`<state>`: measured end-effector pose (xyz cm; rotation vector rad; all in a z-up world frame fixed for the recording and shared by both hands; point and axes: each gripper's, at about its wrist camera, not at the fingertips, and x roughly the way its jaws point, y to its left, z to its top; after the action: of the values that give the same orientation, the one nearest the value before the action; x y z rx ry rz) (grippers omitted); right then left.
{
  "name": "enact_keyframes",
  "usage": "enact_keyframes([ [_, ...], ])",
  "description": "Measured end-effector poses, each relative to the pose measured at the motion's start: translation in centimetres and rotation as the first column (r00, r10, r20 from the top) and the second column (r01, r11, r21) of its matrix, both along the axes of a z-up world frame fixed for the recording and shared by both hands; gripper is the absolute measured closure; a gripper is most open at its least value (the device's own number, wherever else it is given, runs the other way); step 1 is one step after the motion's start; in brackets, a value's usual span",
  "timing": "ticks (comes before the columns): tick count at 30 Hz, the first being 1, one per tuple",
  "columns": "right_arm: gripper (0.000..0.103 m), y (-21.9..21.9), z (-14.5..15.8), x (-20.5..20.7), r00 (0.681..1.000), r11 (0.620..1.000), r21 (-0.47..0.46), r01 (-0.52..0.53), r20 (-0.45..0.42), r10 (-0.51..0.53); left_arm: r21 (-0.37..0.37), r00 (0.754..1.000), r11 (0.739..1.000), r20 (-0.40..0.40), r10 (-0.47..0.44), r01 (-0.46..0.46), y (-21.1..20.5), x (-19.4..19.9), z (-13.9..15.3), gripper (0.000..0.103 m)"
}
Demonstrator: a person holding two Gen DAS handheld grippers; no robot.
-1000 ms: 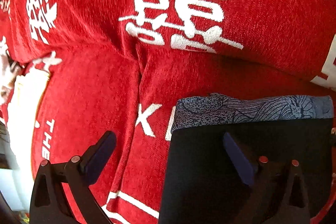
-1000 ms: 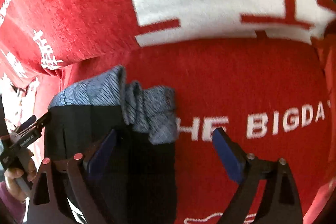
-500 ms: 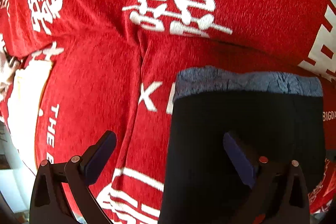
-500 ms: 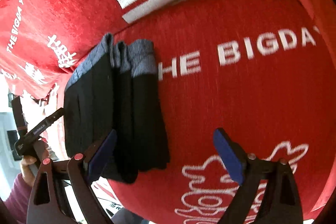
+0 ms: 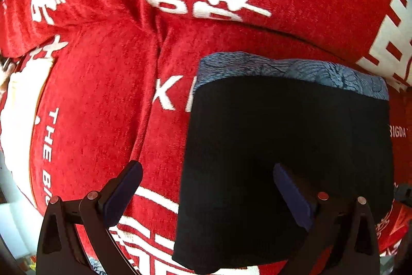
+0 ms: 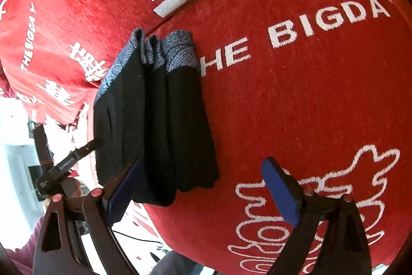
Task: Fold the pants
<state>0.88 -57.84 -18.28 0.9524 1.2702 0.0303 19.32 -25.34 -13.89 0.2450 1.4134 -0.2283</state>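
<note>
The black pants point(image 5: 288, 151) lie folded into a compact rectangle on the red cover point(image 5: 103, 99), their blue-grey patterned waistband point(image 5: 291, 70) at the far end. My left gripper point(image 5: 206, 187) hovers open over the left edge of the bundle, one finger over red cloth, the other above black fabric. In the right wrist view the same bundle point(image 6: 157, 125) shows several stacked folds. My right gripper point(image 6: 203, 187) is open, its left finger by the bundle's near corner, nothing between the pads. The left gripper point(image 6: 67, 161) shows at the bundle's far side, held by a hand.
The red cover point(image 6: 309, 99) carries white lettering and drapes over a cushioned seat and backrest. A seam between two cushions point(image 5: 152, 84) runs left of the pants. At lower left the seat edge drops to a pale floor point(image 6: 18, 146) with a thin cable point(image 6: 134, 239).
Both grippers have drawn back from the folded pants, so more of the bundle shows. The right view has swung and now shows the seat's front edge. The pants stay put.
</note>
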Motion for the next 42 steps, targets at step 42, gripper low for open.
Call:
enact_keyframes([
  [42, 0.027, 0.4, -3.9, 9.0, 0.97, 0.95, 0.207, -0.235, 0.112, 0.216, -0.432, 0.968, 0.9, -0.196, -0.156, 0.057, -0.1, 3.8, -4.3, 0.016],
])
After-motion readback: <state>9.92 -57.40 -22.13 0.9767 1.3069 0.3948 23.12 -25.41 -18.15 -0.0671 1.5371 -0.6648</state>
